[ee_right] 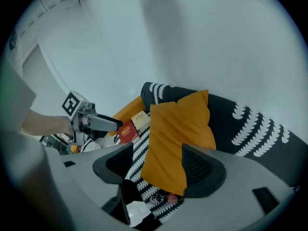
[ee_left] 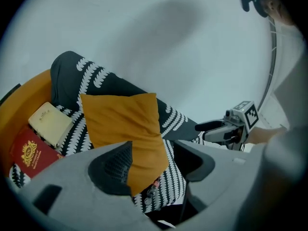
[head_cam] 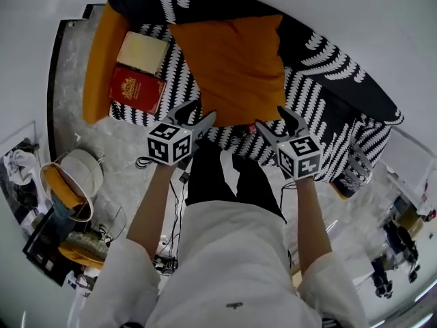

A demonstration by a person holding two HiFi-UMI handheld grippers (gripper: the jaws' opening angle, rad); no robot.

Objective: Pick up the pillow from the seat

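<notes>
An orange pillow (head_cam: 232, 67) stands on the black-and-white patterned seat (head_cam: 321, 74), leaning on the backrest. My left gripper (head_cam: 193, 120) is at the pillow's lower left corner and my right gripper (head_cam: 280, 123) at its lower right corner. Both are open. In the left gripper view the pillow (ee_left: 125, 129) shows its lower corner in the gap of the left gripper (ee_left: 153, 150), and the right gripper (ee_left: 204, 128) is off to the right. In the right gripper view the pillow (ee_right: 178, 129) hangs between the jaws of the right gripper (ee_right: 158, 153). I cannot tell whether the pads touch the fabric.
A cream book (head_cam: 143, 52) and a red book (head_cam: 136, 89) lie on the seat left of the pillow, beside an orange armrest (head_cam: 102, 60). A white lamp shade (head_cam: 75, 176) and cables lie on the marble floor at the left. The person's legs stand against the seat front.
</notes>
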